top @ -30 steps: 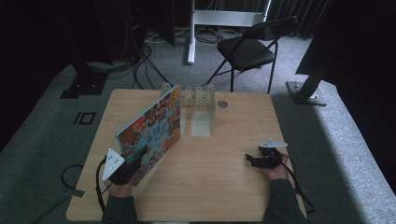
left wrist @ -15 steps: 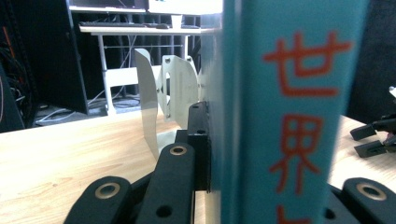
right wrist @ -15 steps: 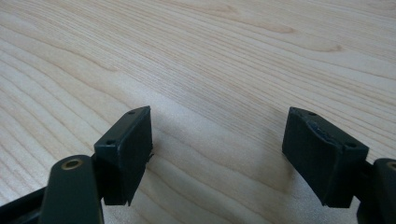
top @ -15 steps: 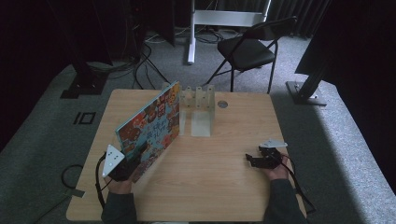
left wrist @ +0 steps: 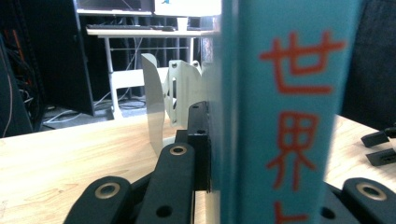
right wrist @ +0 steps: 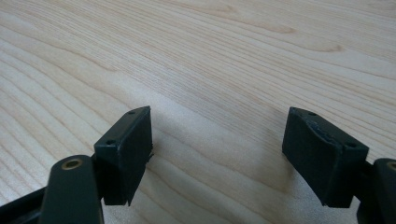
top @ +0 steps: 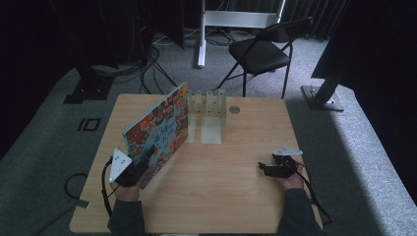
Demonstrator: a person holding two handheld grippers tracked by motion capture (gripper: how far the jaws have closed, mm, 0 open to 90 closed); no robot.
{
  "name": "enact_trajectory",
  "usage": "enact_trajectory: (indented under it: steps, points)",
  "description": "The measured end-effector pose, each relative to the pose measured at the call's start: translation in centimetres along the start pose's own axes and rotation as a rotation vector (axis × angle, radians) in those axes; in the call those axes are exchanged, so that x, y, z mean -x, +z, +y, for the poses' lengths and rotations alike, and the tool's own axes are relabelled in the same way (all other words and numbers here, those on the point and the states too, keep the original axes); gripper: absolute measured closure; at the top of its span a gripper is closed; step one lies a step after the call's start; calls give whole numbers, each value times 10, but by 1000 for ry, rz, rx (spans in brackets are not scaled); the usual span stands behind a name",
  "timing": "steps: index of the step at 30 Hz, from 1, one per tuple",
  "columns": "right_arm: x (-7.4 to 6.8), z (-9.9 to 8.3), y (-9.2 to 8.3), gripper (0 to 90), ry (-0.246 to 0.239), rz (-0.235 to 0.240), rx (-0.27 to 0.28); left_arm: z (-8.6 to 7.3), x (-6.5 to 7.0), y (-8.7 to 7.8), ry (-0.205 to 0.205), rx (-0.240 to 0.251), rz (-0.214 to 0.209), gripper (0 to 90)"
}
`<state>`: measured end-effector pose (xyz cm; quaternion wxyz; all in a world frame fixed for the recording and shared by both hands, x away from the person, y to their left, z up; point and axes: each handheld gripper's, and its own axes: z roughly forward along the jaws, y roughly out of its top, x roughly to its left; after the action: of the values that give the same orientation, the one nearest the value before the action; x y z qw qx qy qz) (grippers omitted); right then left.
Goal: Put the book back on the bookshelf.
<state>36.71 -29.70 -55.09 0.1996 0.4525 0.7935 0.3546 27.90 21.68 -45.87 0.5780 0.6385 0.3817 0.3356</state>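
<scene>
A large picture book [top: 158, 132] with a colourful cover stands tilted on edge at the table's left half, its far end lifted toward the rack. My left gripper [top: 139, 166] is shut on its near lower corner; in the left gripper view the teal spine [left wrist: 280, 112] with red characters sits between the jaws. A white slotted book rack [top: 206, 104] stands at the table's far middle, also seen as the rack [left wrist: 180, 95] behind the book. My right gripper [top: 265, 168] rests open near the table's right front, its fingers [right wrist: 128, 149] spread wide over bare wood.
The wooden table [top: 236, 196] has a small round disc [top: 234, 110] near its far edge. A black folding chair [top: 263, 51] stands on the carpet beyond the table. A cable [top: 105, 191] trails from the left gripper.
The left gripper has carried the book forward and slightly left toward the rack, lifting its far end. The right gripper has stayed put.
</scene>
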Motion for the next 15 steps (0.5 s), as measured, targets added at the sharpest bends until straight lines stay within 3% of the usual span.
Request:
enact_trajectory:
  steps: [15]
  points:
    - [0, 0, 0, 241, 0, 0, 0, 1, -1, 8, -8, -7, 49, 808]
